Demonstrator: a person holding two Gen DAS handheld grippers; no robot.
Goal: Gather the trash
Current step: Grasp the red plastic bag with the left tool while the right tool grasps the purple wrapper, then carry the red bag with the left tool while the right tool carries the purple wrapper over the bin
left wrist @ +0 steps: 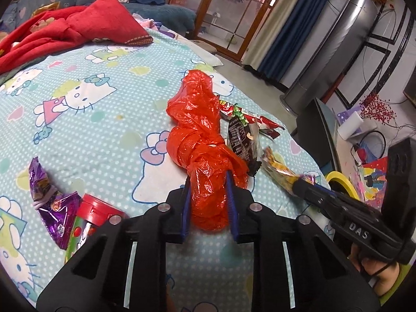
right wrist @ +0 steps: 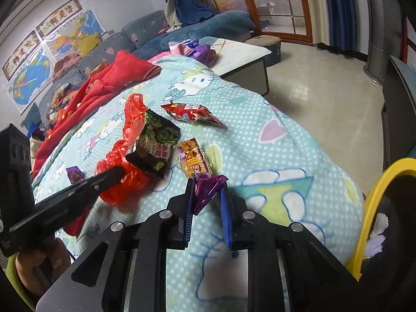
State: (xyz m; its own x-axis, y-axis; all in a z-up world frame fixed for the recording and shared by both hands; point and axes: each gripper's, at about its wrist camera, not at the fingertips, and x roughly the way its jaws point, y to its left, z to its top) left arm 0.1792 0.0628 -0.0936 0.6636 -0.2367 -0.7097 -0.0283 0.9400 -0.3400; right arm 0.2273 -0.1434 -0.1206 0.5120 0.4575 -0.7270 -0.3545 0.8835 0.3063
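Bedspread point(left wrist: 98, 119): red bag point(left wrist: 202, 135) in left tool point(left wrist: 208, 182)

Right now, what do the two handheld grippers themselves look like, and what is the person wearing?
Both the left gripper and right gripper are matte black with blue finger pads and silver pivot bolts. The right one's body reads DAS in raised letters. A yellow-green sleeve shows at the left hand.

Thin, crinkled red plastic bag point(left wrist: 205, 140) is gleaming glossily. Purple wrapper point(right wrist: 208, 189) is glinting like foil. Fleecy, matt blanket point(left wrist: 104, 119) is looking soft. Black plastic gripper point(left wrist: 208, 195) is showing metal pins.
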